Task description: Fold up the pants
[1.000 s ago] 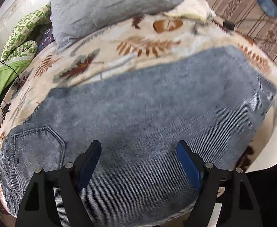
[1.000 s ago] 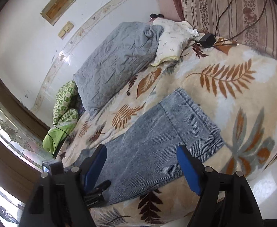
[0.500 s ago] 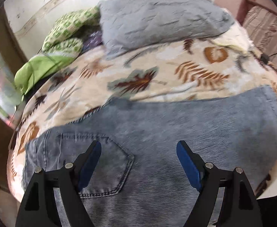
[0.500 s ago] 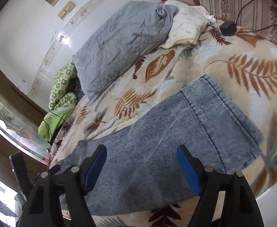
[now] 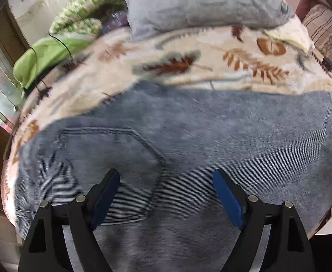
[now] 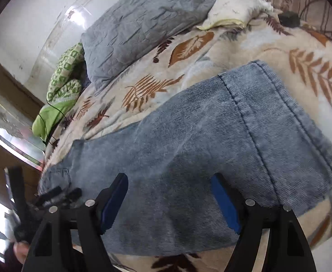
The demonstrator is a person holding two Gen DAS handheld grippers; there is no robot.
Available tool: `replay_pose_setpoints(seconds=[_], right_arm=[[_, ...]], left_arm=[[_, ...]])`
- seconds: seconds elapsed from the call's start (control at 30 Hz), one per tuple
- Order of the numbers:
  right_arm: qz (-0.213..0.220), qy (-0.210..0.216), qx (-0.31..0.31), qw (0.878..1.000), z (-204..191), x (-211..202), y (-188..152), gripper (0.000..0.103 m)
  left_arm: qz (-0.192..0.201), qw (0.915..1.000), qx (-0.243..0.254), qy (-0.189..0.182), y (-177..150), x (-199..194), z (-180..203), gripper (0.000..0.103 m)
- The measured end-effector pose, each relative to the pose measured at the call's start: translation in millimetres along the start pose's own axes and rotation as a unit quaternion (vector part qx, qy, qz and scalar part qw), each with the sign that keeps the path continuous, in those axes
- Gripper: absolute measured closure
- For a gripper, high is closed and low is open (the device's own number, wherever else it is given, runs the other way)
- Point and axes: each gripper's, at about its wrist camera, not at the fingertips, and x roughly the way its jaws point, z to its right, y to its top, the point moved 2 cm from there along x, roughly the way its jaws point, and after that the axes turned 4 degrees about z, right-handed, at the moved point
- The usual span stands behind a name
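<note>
Blue denim pants (image 5: 211, 140) lie flat across the leaf-print blanket (image 5: 188, 52), folded lengthwise, waist to the left and hems to the right. My left gripper (image 5: 166, 181) is open and empty, hovering just above the seat by the back pocket (image 5: 120, 158). My right gripper (image 6: 169, 187) is open and empty above the lower leg of the pants (image 6: 211, 140), with the hem (image 6: 302, 122) to its right. The left gripper (image 6: 59, 195) shows at the lower left of the right wrist view, over the waist.
A grey quilted pillow (image 6: 143, 20) and a cream pillow (image 6: 231, 6) lie at the head of the bed. Green patterned bedding (image 5: 75, 27) is bunched at the far left with a black cable over it. A striped sofa (image 5: 331, 29) stands at the right.
My left gripper has moved left along the pants toward the waist, so the back pocket now sits between its fingers. My right gripper has come lower and closer over the leg.
</note>
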Motion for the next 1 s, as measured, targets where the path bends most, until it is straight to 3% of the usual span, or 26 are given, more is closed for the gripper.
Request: replay_pose_setpoints(seconds=[0.17,0.3,0.37,0.53,0.7,0.77,0.9,1.0], right_arm=[[0.051,0.010,-0.041,0.998,-29.5,-23.1,-2.5,0.024],[0.024,0.001,-0.097,0.995,-73.4,-6.3,-17.4,0.024],[0.005,-0.001,-0.130,0.991,-97.1,7.0,-28.4,0.025],[-0.025,-0.032,-0.167,0.985,-119.3,37.7,-47.1,0.030],[-0.022,-0.071,-0.239,0.968,-126.0,44.2,-61.5,0.030],[-0.013,-0.083,-0.273,0.958,-128.3,39.8,-71.8,0.030],[-0.007,-0.075,-0.241,0.968,-121.3,30.7,-68.0,0.031],[0.036,-0.053,-0.236,0.970,-131.7,10.6,-62.1,0.031]], left_arm=[[0.040,0.9975,-0.028,0.052,-3.7,-27.0,-62.0,0.018],[0.049,0.9870,-0.074,0.134,-14.2,-36.3,-133.8,0.018],[0.033,0.9811,-0.089,0.168,-23.5,-29.8,-162.4,0.018],[-0.018,0.9756,-0.128,0.177,-54.6,6.2,-200.6,0.018],[0.032,0.9744,-0.095,0.201,-64.8,10.0,-189.7,0.016],[0.031,0.9757,-0.106,0.189,-64.4,9.2,-194.6,0.016],[0.026,0.9769,-0.132,0.166,-61.7,3.2,-205.8,0.016],[0.045,0.9765,-0.117,0.175,-60.2,-9.7,-200.9,0.016]])
